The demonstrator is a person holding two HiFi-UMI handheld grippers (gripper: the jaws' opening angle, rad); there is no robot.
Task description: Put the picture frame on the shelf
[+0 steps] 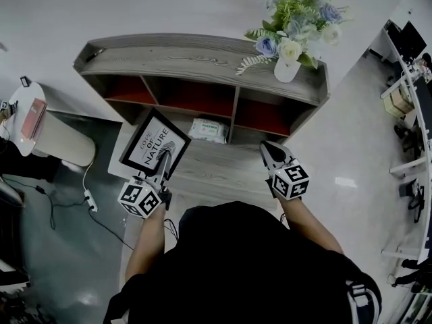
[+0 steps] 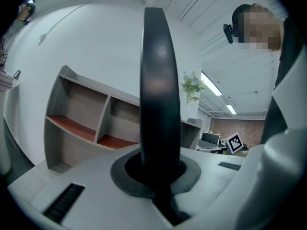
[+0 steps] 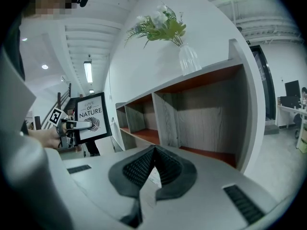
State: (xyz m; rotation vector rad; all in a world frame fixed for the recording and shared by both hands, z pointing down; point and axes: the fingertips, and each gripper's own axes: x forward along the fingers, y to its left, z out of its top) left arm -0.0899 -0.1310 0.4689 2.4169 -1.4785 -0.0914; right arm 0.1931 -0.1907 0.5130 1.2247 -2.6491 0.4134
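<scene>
Head view: left gripper (image 1: 162,162) is holding the picture frame (image 1: 154,146).
Left jaws: pinching the frame's lower edge.
Shelf (image 1: 202,58): lying straight ahead, just beyond the frame.
Right gripper (image 1: 272,152): idling, jaws pressed together.

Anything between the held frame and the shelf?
Nothing visible. The picture frame, clamped in the left gripper, hangs before the left bays of the shelf. A wipes pack lies mid-shelf on the lower level; a vase stands on top, right.
</scene>
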